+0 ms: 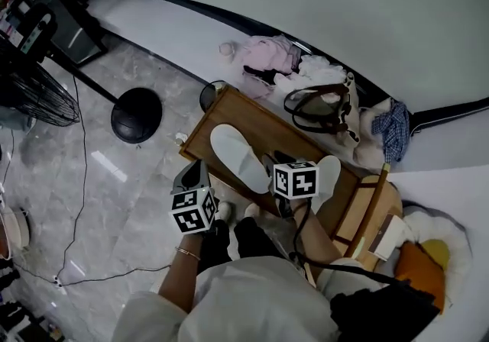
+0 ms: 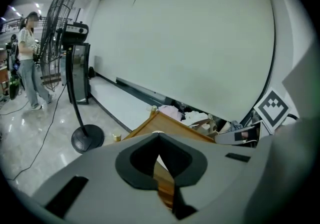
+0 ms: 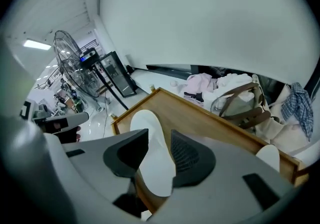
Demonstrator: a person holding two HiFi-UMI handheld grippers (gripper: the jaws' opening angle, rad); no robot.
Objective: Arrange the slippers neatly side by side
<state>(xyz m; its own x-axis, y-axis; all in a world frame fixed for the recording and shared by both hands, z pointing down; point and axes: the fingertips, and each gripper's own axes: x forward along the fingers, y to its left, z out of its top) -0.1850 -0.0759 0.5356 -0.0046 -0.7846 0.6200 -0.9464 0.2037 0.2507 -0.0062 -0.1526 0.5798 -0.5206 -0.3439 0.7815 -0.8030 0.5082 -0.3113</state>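
Table: wooden table [image 1: 260, 123] by the wall, with both white slippers on it. A bag [image 1: 321, 104] and a heap of clothes [image 1: 267, 58] sit past its far edge.
Left slipper: the left slipper [image 1: 238, 157] lies flat and slanted across the left half of the top, its whole outline in sight.
Right slipper: the right slipper [image 1: 330, 172] is way over at the table's right end, only part of it showing past the right gripper's marker cube. Can't tell which way it points.
Pair: well apart, bare wood between them, not lined up, so nowhere near side by side.
Left gripper: left gripper [image 2: 159, 135] has its jaws together at the tips with nothing in them, and it hangs by the table's near left corner.
Right gripper: right gripper [image 3: 159, 143] has its jaws standing wide apart and empty. The left slipper shows through the gap, but the pads aren't on it.
Done: nothing yet, by the look of it, since neither slipper is held or placed.
Left to do: take one slipper, carry it beside the other, turn it parallel, then square the pair.
Likely next: the right gripper looks lined up on the left slipper, so dropping and pinching seems the call.
Watch: it's a thin, soft slipper flat on wood, so the jaws probably need an edge to bite or it slides.
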